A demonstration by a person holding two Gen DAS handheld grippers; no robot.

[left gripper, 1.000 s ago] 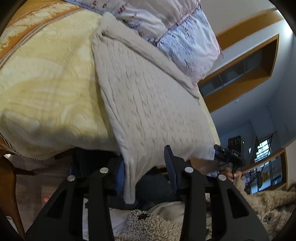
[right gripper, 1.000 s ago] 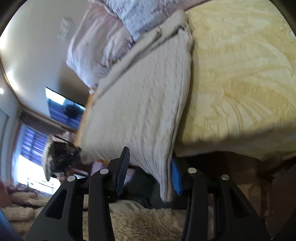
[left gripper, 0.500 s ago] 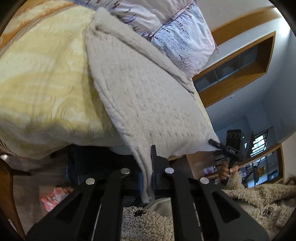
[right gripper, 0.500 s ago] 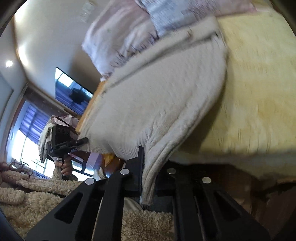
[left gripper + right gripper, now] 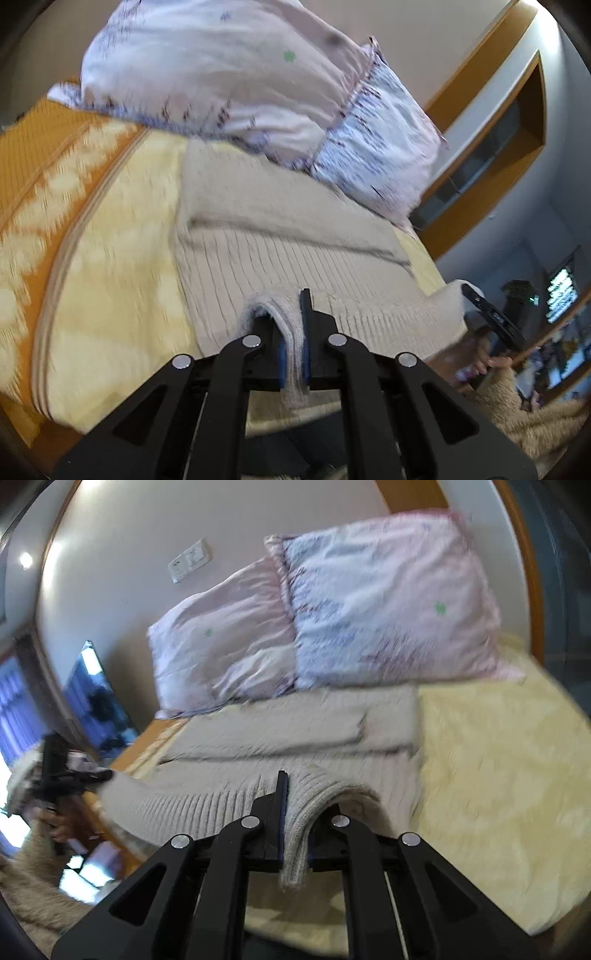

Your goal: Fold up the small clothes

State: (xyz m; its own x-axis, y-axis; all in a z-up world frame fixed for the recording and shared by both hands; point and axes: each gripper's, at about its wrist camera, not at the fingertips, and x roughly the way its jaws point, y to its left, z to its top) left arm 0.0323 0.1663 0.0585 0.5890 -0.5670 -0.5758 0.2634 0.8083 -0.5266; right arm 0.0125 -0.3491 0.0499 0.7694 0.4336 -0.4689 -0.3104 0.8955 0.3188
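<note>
A cream knitted sweater [image 5: 295, 236] lies spread on the yellow bedspread [image 5: 122, 266], its top near the pillows. My left gripper [image 5: 291, 332] is shut on the sweater's ribbed hem at one corner and holds it raised. My right gripper [image 5: 295, 812] is shut on the hem's other corner of the sweater [image 5: 288, 731] and holds it raised too. The lifted hem curves over the body of the sweater. The right gripper shows in the left wrist view [image 5: 491, 317], the left gripper in the right wrist view [image 5: 62, 775].
Two pale pink and blue pillows [image 5: 332, 627] lean against the wall at the head of the bed. An orange patterned blanket edge [image 5: 44, 166] runs along the bed's left side. A dark screen [image 5: 96, 698] stands beside the bed.
Both grippers closed on the hem, which hung over the bed's edge, and have lifted it up and forward over the sweater. Both views now look across the bed toward the pillows.
</note>
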